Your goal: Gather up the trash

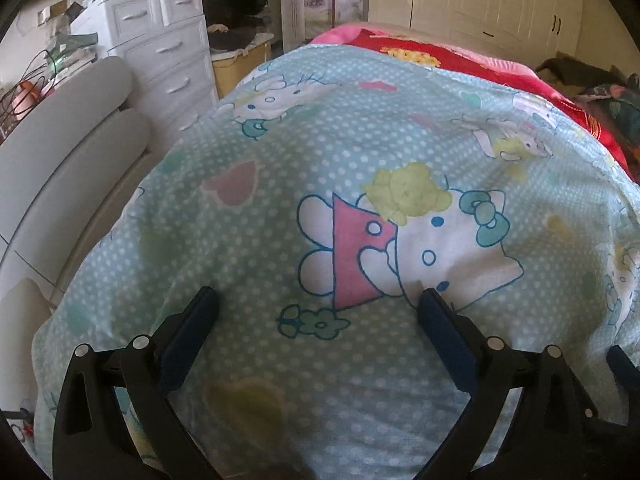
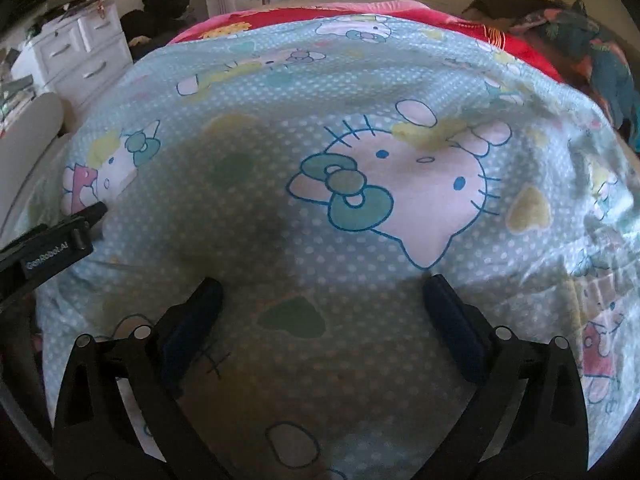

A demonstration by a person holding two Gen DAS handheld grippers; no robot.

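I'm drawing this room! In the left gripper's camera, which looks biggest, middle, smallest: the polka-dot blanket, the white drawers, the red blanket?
1. Polka-dot blanket, filling most of the view.
2 and 3. White drawers and red blanket look similar; both are farther away, so I can't rank them.

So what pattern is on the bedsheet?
Pale blue bedsheet with white dots and cartoon cats; clearest in right wrist view.

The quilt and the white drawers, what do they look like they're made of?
The quilt looks like soft printed cotton or a similar woven cloth, matte, since it creases and drapes over the bed edge. The drawers look like glossy moulded plastic or painted wood; the smooth panelled fronts with a slight sheen leave that open.
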